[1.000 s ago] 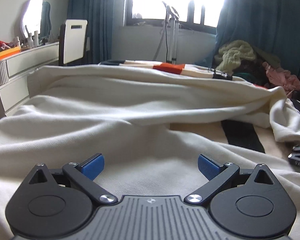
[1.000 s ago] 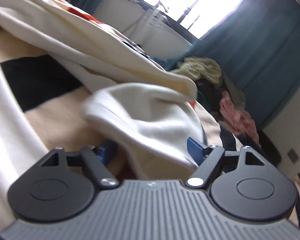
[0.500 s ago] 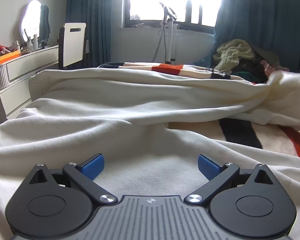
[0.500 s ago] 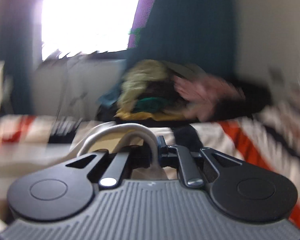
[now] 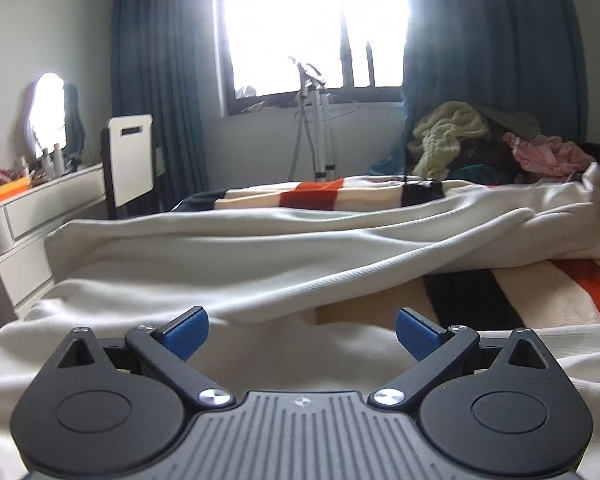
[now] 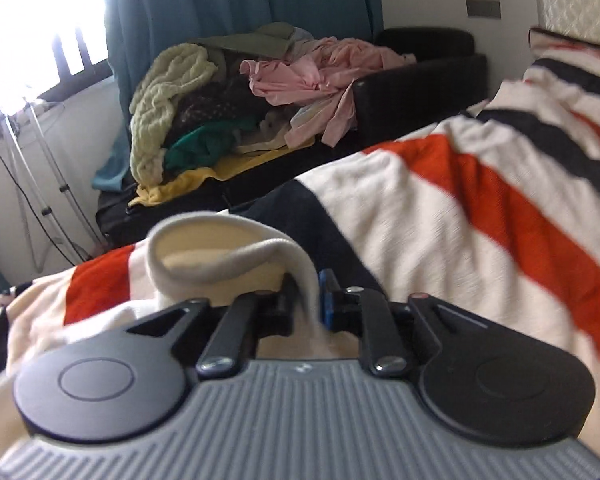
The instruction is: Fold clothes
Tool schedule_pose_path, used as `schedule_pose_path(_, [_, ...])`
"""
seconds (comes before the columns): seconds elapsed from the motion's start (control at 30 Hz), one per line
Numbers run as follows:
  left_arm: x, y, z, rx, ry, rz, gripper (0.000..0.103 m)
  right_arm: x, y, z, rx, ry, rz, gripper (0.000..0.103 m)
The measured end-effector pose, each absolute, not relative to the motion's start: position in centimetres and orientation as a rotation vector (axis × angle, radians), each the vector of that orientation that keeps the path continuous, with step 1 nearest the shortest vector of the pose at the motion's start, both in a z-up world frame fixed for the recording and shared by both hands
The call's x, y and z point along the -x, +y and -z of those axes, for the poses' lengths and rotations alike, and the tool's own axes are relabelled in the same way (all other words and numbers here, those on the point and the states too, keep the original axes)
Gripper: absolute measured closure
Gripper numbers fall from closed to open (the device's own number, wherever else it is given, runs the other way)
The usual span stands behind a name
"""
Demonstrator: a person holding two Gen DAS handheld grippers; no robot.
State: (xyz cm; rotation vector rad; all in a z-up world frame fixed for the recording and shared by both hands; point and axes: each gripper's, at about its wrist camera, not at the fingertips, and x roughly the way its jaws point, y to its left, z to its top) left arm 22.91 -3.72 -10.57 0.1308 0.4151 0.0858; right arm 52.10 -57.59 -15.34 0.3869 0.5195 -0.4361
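A cream garment [image 5: 260,256] lay spread in long folds over a striped blanket [image 5: 540,292] on the bed, and one edge of it [image 6: 236,256] rose in a curled loop directly in front of the right gripper [image 6: 312,304]. That gripper's jaws were pressed together on the fabric, which hid the left pad; only a sliver of the blue right pad showed. The left gripper [image 5: 302,334] sat low over the cloth nearer the camera, its blue pads [image 5: 186,334] spread wide with nothing between them. How far the garment reached to the right could not be made out, since it ran toward the frame edge and the far end blurred against a dark shape. Beyond the bed a heap of clothes [image 6: 236,112] covered a dark couch [image 6: 424,64], much of which was buried. A glaring window [image 5: 316,24] washed out everything outside. A dresser [image 5: 40,208] at the left was cut off by the frame, its clutter too small to identify. No writing or labels were readable anywhere.
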Motion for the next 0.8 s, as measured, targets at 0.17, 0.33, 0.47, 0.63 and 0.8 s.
schedule_pose_path(0.17, [-23.4, -4.9, 11.7, -0.178, 0.428, -0.063, 0.002, -49.9, -59.8, 15.7, -0.615, 0.419, 0.453, 0.026])
schedule_pose_path(0.33, [-22.8, -4.6, 11.8, -0.145, 0.447, -0.06, 0.002, -43.1, -60.6, 14.7, -0.733, 0.276, 0.512, 0.024])
schedule_pose_path(0.47, [-21.5, -3.6, 10.9, -0.087, 0.474, -0.053, 0.002, -38.8, -60.7, 17.4, -0.94, 0.317, 0.421, 0.024])
schedule_pose_path(0.63, [-19.2, -2.7, 9.6, -0.05, 0.456, -0.045, 0.002, -38.5, -57.5, 21.5, -1.011, 0.459, 0.291, 0.037])
schedule_pose_path(0.8, [-19.1, -3.0, 9.7, -0.07, 0.434, -0.038, 0.002, -41.1, -56.6, 22.6, -0.965, 0.459, 0.299, 0.057])
